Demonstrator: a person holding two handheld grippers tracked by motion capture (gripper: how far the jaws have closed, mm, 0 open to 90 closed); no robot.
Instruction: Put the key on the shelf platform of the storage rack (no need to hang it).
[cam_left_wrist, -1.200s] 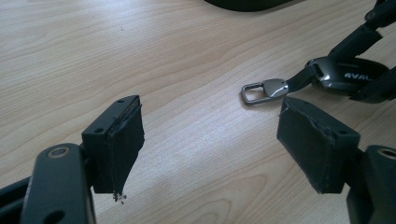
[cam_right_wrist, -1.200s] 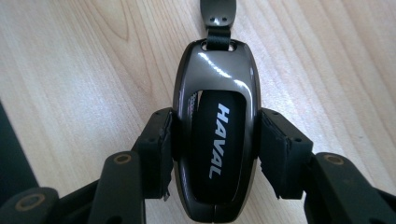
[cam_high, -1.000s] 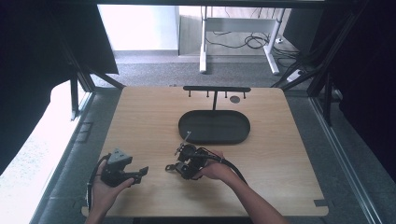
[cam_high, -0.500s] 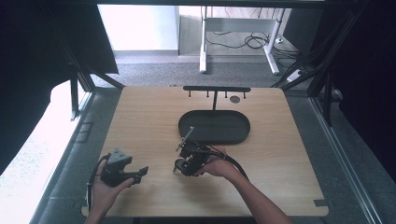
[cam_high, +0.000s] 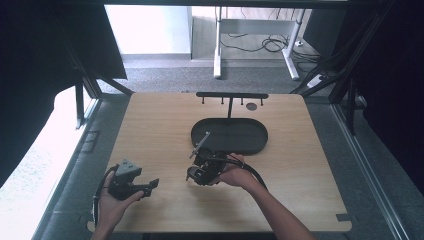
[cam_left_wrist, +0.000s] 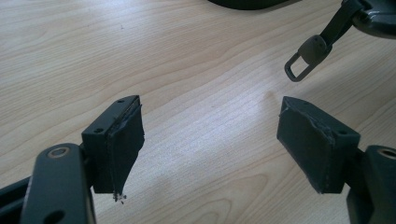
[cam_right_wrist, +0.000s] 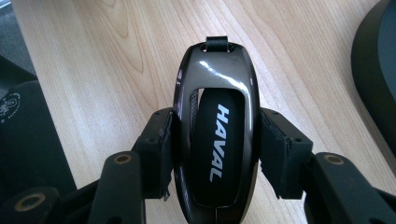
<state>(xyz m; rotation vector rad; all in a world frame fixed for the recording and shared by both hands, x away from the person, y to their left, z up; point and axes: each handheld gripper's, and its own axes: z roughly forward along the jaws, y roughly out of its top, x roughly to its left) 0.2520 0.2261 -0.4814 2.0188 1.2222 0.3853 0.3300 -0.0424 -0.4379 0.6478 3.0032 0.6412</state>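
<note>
My right gripper (cam_right_wrist: 218, 140) is shut on a glossy black car key fob (cam_right_wrist: 217, 135) marked HAVAL, one pad against each long side. It holds the fob just above the wooden table (cam_high: 165, 130), in front of the black oval tray (cam_high: 250, 149). In the high view the right gripper (cam_high: 200, 167) sits at the table's middle, with the fob's strap (cam_high: 201, 144) sticking out toward the tray. The strap's metal clip (cam_left_wrist: 303, 58) hangs in the left gripper view. My left gripper (cam_high: 149, 187) rests at the near left, open, with nothing between its pads (cam_left_wrist: 119, 144).
The oval tray has nothing in it. Behind it stands a low black rack (cam_high: 231, 95) with pegs, and a small dark disc (cam_high: 251, 106) lies beside its post. The table's left edge (cam_right_wrist: 21, 56) is close to the right gripper's far side.
The right gripper has risen a little with the key fob in it. The left gripper has stayed where it was.
</note>
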